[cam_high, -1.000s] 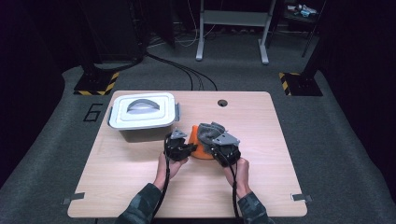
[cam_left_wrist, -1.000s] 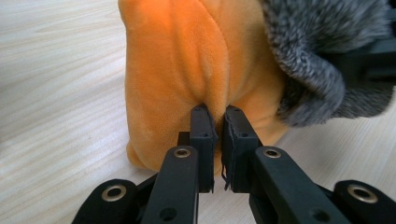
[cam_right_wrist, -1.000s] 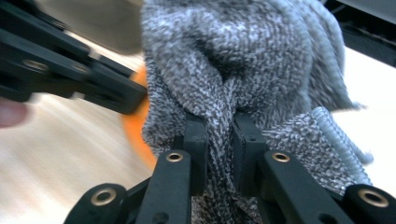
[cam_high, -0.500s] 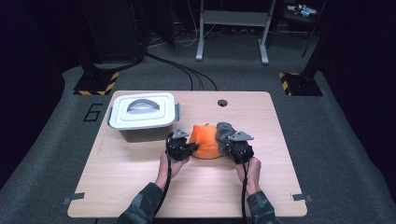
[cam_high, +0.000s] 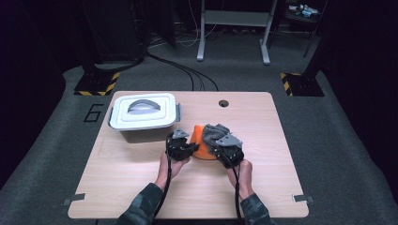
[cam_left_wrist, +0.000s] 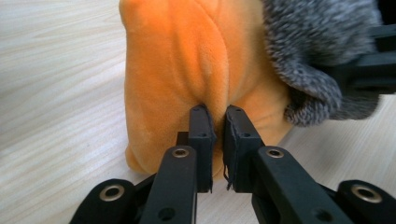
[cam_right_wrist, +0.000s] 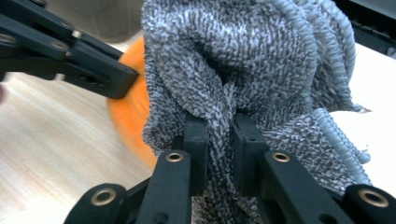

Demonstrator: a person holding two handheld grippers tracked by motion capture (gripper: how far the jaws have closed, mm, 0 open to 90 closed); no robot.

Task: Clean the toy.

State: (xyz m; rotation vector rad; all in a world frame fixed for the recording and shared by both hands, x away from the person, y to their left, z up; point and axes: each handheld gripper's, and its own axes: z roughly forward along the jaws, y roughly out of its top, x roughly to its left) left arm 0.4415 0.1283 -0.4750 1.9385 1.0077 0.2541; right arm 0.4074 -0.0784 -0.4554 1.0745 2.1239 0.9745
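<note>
An orange plush cloth (cam_high: 199, 146) sits bunched on the wooden table (cam_high: 141, 187), with a grey knitted cloth (cam_high: 215, 131) draped over its right side. My left gripper (cam_high: 189, 148) comes at the orange cloth from the left. In the left gripper view its jaws (cam_left_wrist: 217, 116) are shut on a fold of the orange plush (cam_left_wrist: 187, 56). My right gripper (cam_high: 219, 143) is at the right side of the pile. Its jaws (cam_right_wrist: 224, 123) are shut on a bunch of the grey knit (cam_right_wrist: 243, 56), which hangs over the orange cloth (cam_right_wrist: 130, 116).
A grey lidded plastic box (cam_high: 143, 112) with a handle on top stands at the back left, close behind the left gripper. A small round hole (cam_high: 223, 103) is in the table near its far edge. Bare wood lies in front of and to the right of the hands.
My right gripper carried the grey cloth a little to the right, then came back left against the orange cloth. The left gripper stayed where it was.
</note>
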